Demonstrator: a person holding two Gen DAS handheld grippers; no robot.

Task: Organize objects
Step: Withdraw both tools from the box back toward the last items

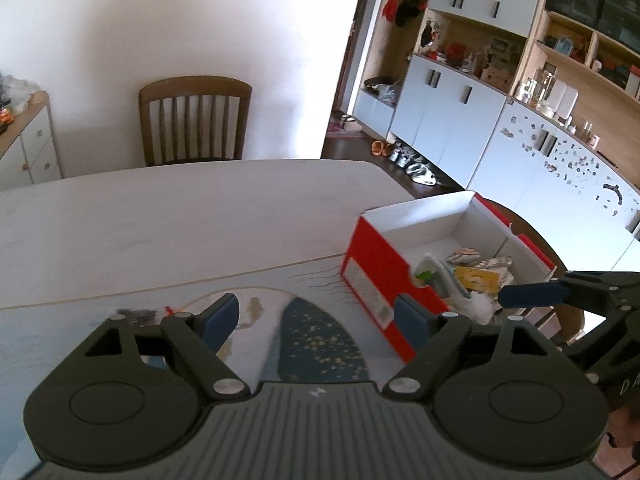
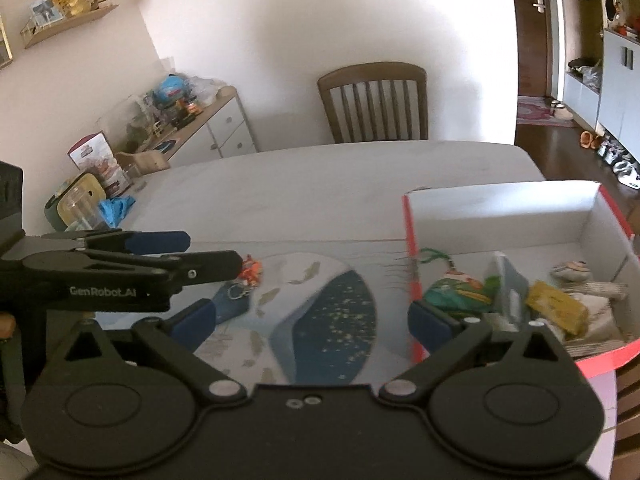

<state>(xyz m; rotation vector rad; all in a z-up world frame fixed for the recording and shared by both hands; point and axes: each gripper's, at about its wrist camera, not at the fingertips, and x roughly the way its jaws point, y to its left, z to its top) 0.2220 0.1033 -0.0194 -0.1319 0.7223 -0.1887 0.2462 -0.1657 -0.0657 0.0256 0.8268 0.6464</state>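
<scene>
A red shoebox (image 1: 376,276) with a white inside stands open on the table's right side. It holds a green pouch (image 2: 456,294), a yellow packet (image 2: 556,308) and several other small things. A small orange trinket (image 2: 252,270) and a key ring (image 2: 238,292) lie on the patterned mat (image 2: 320,312). My left gripper (image 1: 316,320) hovers open over the mat just left of the box, nothing between its pads. My right gripper (image 2: 314,320) is wide open, its right pad by the box's near left wall. The left gripper (image 2: 200,254) shows side-on above the trinket.
A wooden chair (image 2: 374,100) stands at the table's far side. A lidded container (image 2: 76,200) and a blue cloth (image 2: 118,206) sit at the table's left end, in front of a cluttered sideboard (image 2: 192,124). White cabinets (image 1: 452,120) and shoes (image 1: 416,168) line the right wall.
</scene>
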